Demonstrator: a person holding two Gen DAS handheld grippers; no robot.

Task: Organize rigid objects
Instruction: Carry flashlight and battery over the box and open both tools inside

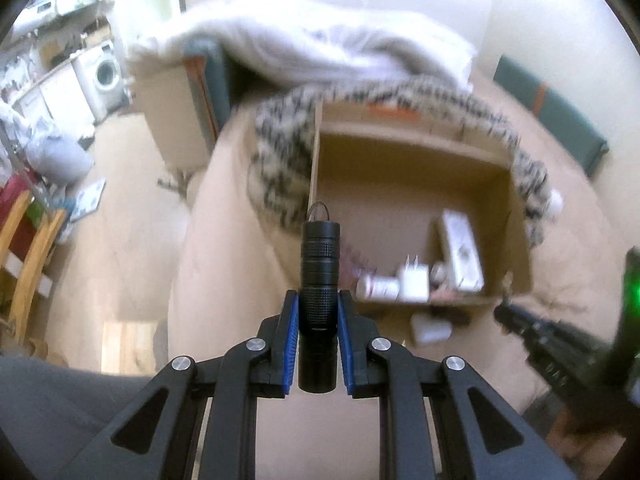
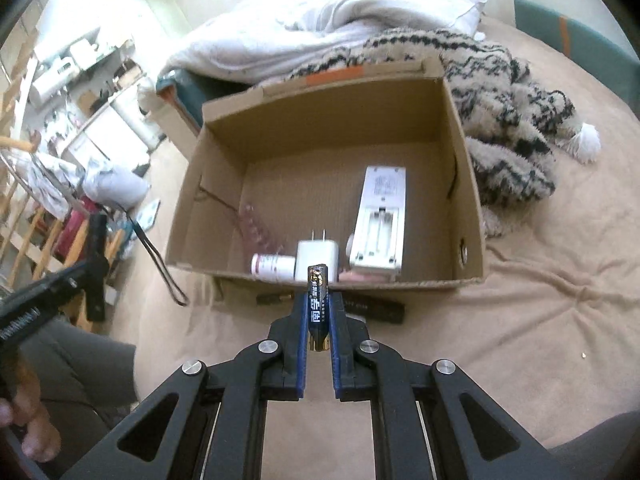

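My left gripper is shut on a black flashlight and holds it above the bed, left of the open cardboard box. My right gripper is shut on a dark battery just in front of the box's near wall. Inside the box lie a white charger plug, a white remote with its battery bay open, a small white bottle and a pink clear item. The left gripper with the flashlight also shows at the left of the right wrist view.
The box stands on a beige bedspread. A spotted fleece blanket and a white duvet lie behind and right of it. A dark flat object lies in front of the box. Wooden chair and floor clutter at left.
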